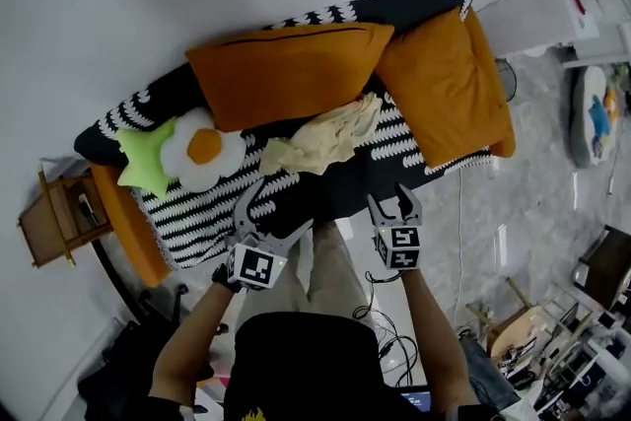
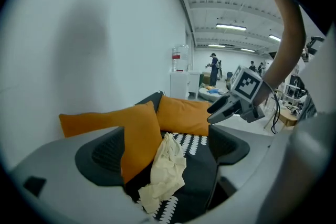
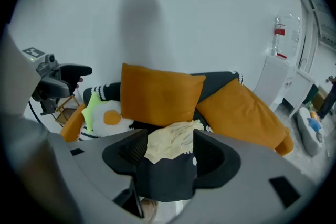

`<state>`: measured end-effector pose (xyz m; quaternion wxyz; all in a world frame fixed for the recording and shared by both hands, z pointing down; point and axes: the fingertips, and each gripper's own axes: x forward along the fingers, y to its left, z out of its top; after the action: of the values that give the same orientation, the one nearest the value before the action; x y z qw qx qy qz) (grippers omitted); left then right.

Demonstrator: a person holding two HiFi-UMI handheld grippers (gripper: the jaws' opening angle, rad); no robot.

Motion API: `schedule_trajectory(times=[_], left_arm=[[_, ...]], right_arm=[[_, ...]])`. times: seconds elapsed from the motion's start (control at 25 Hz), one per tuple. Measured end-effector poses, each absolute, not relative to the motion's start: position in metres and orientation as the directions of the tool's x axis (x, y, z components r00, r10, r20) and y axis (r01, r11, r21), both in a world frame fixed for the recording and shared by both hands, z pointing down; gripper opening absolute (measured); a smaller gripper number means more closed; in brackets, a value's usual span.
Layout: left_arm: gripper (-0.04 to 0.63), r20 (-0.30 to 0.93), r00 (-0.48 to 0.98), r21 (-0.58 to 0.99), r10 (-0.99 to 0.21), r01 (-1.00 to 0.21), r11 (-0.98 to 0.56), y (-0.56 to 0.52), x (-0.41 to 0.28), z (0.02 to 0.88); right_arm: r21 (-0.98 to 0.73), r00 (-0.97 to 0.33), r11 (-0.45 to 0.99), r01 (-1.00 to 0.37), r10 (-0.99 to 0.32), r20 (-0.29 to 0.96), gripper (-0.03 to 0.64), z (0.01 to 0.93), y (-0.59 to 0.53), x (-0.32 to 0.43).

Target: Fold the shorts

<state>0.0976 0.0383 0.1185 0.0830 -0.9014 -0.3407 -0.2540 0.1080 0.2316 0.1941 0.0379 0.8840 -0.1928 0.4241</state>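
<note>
Closest in, the person's head [image 1: 296, 350] is a dark shape at the bottom of the head view. A scrap of yellow print [image 1: 252, 414] below it is cut off by the frame and unreadable. Two bare forearms [image 1: 192, 340] reach up to the left gripper [image 1: 276, 210] and the right gripper [image 1: 391, 200], both held by the front edge of the sofa [image 1: 414, 7].

Each gripper's own view shows its jaws standing apart with nothing pressed between them. The marker cubes [image 1: 399, 246] carry only black-and-white square patterns, no letters.

The cream shorts [image 1: 320, 138] lie crumpled near the back edge of the seat, about midway along it. They rest against the lower edge of the large orange cushion [image 1: 286, 69], and a second orange cushion [image 1: 444, 84] is beside them at the right end. A green star pillow [image 1: 146, 158] and a fried-egg pillow [image 1: 202, 153] sit toward the left end.

A water bottle [image 3: 281, 34] on a white dispenser [image 3: 275, 86] bears a red label too small to read. Waistband and legs cannot be told apart in the heap.
</note>
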Motion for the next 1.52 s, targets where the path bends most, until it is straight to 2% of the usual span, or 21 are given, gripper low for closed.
schedule_trajectory(times=[0.2,0.4,0.48,0.68,0.8,0.84,0.88,0.92,1.0,1.16,1.24,1.44,1.52], left_arm=[[0.506,0.512,0.601,0.05,0.613,0.692,-0.72,0.04,0.121,0.198],[0.506,0.542,0.536,0.16,0.647,0.69,-0.705,0.068,0.115,0.294],[0.506,0.542,0.54,0.165,0.644,0.683,-0.711,0.071,0.118,0.323],[0.506,0.515,0.608,0.107,0.604,0.654,-0.749,0.044,0.135,0.373],[0.506,0.565,0.585,0.102,0.583,0.651,-0.752,0.023,0.125,0.398],[0.506,0.591,0.566,0.091,0.575,0.662,-0.744,0.016,0.118,0.403],[0.506,0.613,0.553,0.072,0.565,0.673,-0.736,0.009,0.112,0.406],[0.506,0.628,0.548,0.05,0.552,0.679,-0.732,0.0,0.108,0.406],[0.506,0.654,0.55,0.031,0.519,0.666,-0.745,-0.021,0.107,0.403],[0.506,0.647,0.584,0.043,0.491,0.614,-0.788,-0.046,0.111,0.392],[0.506,0.658,0.574,0.044,0.488,0.617,-0.786,-0.046,0.111,0.39],[0.506,0.649,0.551,0.076,0.524,0.639,-0.765,-0.021,0.111,0.39],[0.506,0.646,0.537,0.086,0.542,0.655,-0.751,-0.008,0.113,0.393]], right_arm=[[-0.073,0.541,-0.927,-0.368,-0.278,0.794,0.26,0.304,0.22,0.136],[-0.029,0.438,-0.921,-0.388,-0.212,0.874,0.236,0.45,0.232,0.147],[-0.022,0.419,-0.931,-0.363,-0.184,0.889,0.235,0.493,0.235,0.155],[-0.086,0.411,-0.937,-0.339,-0.229,0.882,0.213,0.559,0.22,0.164],[-0.087,0.409,-0.931,-0.354,-0.238,0.881,0.177,0.575,0.215,0.165],[-0.093,0.407,-0.932,-0.351,-0.241,0.881,0.148,0.576,0.214,0.164],[-0.099,0.407,-0.933,-0.346,-0.244,0.88,0.091,0.575,0.214,0.162],[-0.103,0.41,-0.934,-0.342,-0.247,0.878,0.068,0.573,0.214,0.161],[-0.119,0.42,-0.936,-0.332,-0.259,0.87,0.039,0.56,0.213,0.158],[-0.171,0.407,-0.932,-0.319,-0.298,0.863,0.032,0.522,0.225,0.133],[-0.153,0.403,-0.949,-0.275,-0.259,0.878,0.032,0.514,0.264,0.108],[-0.006,0.333,-1.0,0.022,0.001,0.943,0.031,0.514,0.403,0.036],[0.027,0.312,-0.999,0.039,0.038,0.949,0.031,0.508,0.419,0.024]])
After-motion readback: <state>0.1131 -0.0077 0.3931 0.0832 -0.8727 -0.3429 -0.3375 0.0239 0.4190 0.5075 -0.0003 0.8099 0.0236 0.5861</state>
